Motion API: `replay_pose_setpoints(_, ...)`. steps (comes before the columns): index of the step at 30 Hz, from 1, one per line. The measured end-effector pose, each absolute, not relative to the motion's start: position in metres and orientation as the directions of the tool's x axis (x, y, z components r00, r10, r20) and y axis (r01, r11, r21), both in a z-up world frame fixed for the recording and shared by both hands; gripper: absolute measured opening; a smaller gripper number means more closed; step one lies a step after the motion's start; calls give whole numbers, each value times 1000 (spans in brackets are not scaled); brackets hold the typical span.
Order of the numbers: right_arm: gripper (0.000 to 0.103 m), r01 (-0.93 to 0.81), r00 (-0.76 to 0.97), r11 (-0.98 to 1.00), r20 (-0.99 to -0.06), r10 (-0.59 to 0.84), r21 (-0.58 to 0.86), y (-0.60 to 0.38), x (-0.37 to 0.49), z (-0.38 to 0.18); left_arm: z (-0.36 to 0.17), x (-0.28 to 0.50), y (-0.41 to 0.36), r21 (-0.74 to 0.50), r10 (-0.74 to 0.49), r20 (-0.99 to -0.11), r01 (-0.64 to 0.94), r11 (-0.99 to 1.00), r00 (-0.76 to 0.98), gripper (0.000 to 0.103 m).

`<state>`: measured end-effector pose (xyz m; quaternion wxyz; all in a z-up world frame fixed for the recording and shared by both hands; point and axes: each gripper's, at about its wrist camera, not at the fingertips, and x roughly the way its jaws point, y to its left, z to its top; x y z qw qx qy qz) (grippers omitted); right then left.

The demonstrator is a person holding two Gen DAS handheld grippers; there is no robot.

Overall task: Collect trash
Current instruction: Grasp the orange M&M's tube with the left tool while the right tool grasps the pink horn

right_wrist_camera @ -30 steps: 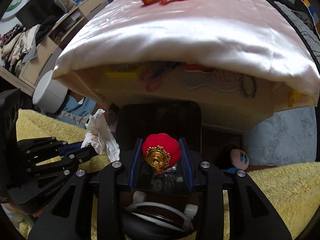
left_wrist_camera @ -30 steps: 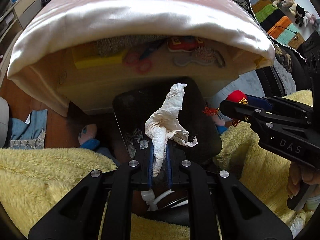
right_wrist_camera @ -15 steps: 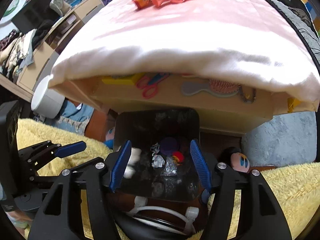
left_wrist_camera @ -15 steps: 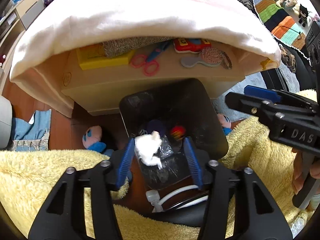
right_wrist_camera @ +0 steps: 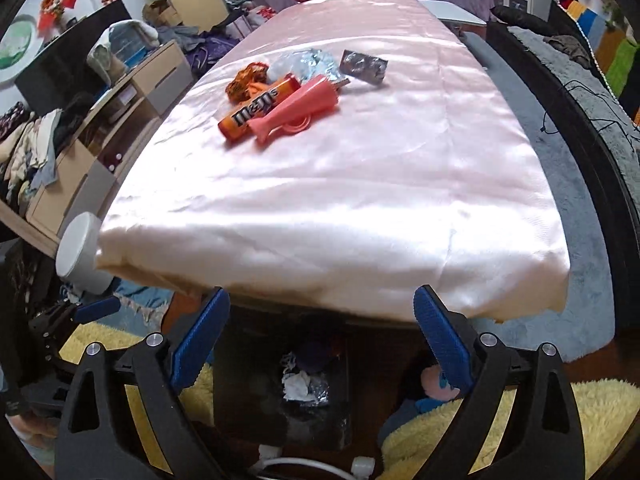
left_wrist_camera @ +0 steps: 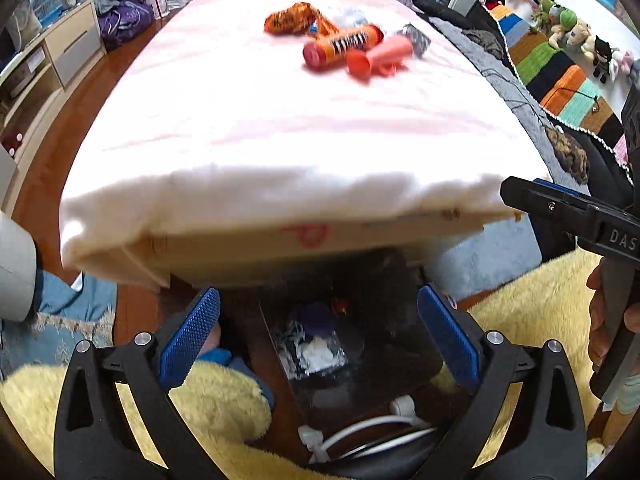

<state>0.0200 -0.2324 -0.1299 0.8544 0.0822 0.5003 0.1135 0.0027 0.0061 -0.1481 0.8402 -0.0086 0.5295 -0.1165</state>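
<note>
At twelve o'clock from both sets of fingers, well beyond the bin (right_wrist_camera: 280, 392), the candy tube (right_wrist_camera: 258, 107) lies among wrappers on the pink surface (right_wrist_camera: 360, 184), long axis seven to one in the right view, while the left gripper (left_wrist_camera: 320, 344) and right gripper (right_wrist_camera: 320, 340) have just been opening and stand wide, empty.

Pink-sheeted table (right_wrist_camera: 360, 200), wooden drawers (right_wrist_camera: 120, 104), grey rug (right_wrist_camera: 588, 288).

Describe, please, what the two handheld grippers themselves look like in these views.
Both the left gripper and the right gripper are black, angular frames with triangular cut-outs and silver bolt heads. Their fingers carry blue, knurled pads. White cable loops sit at each base. Seen side-on, the right gripper's body bears pale letters "DAS".
</note>
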Motion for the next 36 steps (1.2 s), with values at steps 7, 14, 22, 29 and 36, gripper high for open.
replay_pose_setpoints(7,94,-89,502,971,-832,236,221,-249,59,-122,-128,47,0,-124,-197,-870,187,975,452,94)
replay_pose_setpoints(14,94,-70,519,974,-826,220,216,-255,101,-122,-123,95,-5,-117,-193,-858,185,976,476,94)
replay_pose_setpoints(22,81,-107,518,946,-795,316,306,-234,147,-121,-127,138,-13,-95,-187,-861,210,973,473,74)
replay_pose_setpoints(29,67,-101,454,919,-805,383,380,-211,185,-136,-127,162,-16,-97,-200,-859,234,967,471,72)
replay_pose_setpoints(36,63,-92,441,935,-828,347,343,-201,207,-146,-130,186,-23,-129,-248,-858,279,952,450,65)
